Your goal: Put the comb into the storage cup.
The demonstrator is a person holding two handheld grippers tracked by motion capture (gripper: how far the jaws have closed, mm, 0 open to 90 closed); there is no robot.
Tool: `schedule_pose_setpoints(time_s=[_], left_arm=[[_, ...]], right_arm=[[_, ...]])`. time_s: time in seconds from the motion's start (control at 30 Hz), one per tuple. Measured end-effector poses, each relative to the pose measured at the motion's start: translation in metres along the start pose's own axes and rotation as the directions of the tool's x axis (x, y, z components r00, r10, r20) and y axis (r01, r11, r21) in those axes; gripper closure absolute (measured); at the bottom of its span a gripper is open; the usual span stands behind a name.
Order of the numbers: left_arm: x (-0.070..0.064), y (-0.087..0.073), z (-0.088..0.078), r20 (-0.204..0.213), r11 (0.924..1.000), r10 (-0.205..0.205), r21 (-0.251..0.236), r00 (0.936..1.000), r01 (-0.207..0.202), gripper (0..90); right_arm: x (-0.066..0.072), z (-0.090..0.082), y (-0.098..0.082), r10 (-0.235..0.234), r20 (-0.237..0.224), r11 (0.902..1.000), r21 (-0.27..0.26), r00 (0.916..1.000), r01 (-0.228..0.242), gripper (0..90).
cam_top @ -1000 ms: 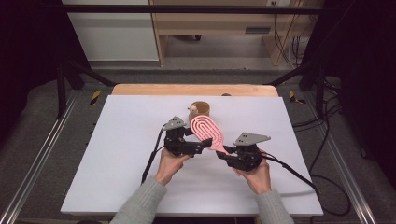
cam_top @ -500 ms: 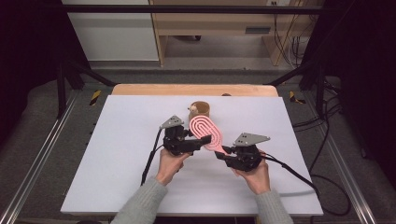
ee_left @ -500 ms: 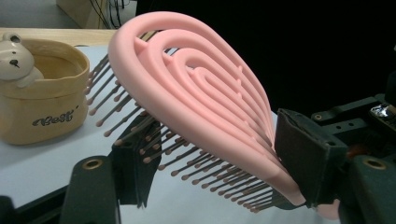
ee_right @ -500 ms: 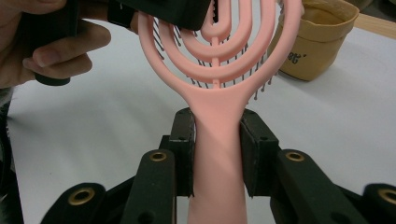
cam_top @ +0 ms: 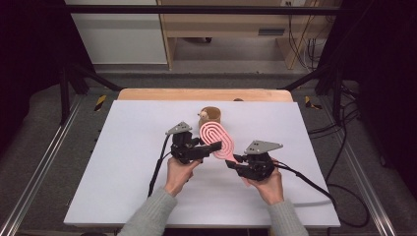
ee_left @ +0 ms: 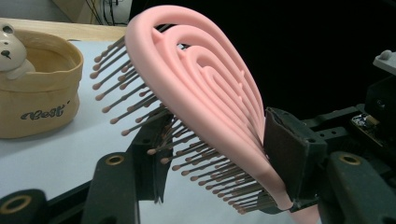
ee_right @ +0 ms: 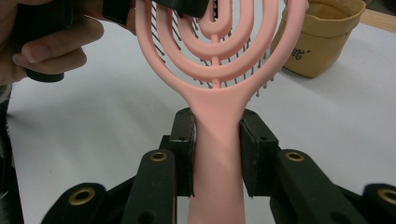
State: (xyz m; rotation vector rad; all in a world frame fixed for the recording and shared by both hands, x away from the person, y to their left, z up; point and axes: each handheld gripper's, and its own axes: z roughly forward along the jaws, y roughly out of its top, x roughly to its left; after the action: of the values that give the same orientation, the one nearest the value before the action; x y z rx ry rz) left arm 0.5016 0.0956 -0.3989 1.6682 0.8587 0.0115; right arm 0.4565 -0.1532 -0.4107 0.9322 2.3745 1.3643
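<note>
A pink vented hairbrush [cam_top: 219, 137] is held above the white table, between my two grippers. My right gripper [cam_top: 235, 162] is shut on its handle; in the right gripper view both pads [ee_right: 254, 154] press the pink handle [ee_right: 217, 140]. My left gripper [cam_top: 211, 146] grips the brush head from the left. Its jaws have just been closing. In the left gripper view one pad [ee_left: 285, 158] sits on the brush's pink back [ee_left: 201, 84] and the other pad [ee_left: 152, 158] meets the bristle tips.
A small tan fabric basket [cam_top: 212, 116] with a little bear figure [ee_left: 11, 51] on its rim stands just behind the brush. The white tabletop [cam_top: 123, 162] lies on a wooden board. Black cables trail from both grippers; metal rails flank the table.
The left gripper's jaws have closed around the brush head. Both hands and the brush have kept their places.
</note>
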Motion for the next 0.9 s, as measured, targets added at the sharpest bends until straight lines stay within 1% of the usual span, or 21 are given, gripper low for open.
schedule_pose_setpoints(time_s=[0.27, 0.47, 0.73, 0.9], left_arm=[[-0.0005, 0.0007, -0.0012, 0.003, 0.9998, -0.018, -0.006, 0.9998, 0.018, 46.9], [-0.0020, 0.0011, -0.0022, 0.010, 0.9996, -0.023, -0.016, 0.9997, 0.023, 49.5], [-0.0047, 0.0016, -0.0029, 0.029, 0.9986, -0.036, -0.038, 0.9989, 0.037, 53.6], [-0.0071, 0.0019, -0.0030, 0.043, 0.9985, -0.033, -0.043, 0.9985, 0.035, 57.0]], right_arm=[[0.0003, 0.0020, -0.0005, -0.003, -0.004, 0.9999, 0.012, 1.0000, 0.003, 70.3], [0.0006, 0.0025, -0.0005, -0.003, -0.005, 0.9999, 0.017, 1.0000, 0.003, 70.6], [0.0009, 0.0027, -0.0004, -0.003, -0.007, 0.9998, 0.018, 1.0000, 0.003, 70.9], [0.0010, 0.0033, -0.0004, -0.006, -0.009, 0.9998, 0.020, 0.9999, 0.007, 71.3]])
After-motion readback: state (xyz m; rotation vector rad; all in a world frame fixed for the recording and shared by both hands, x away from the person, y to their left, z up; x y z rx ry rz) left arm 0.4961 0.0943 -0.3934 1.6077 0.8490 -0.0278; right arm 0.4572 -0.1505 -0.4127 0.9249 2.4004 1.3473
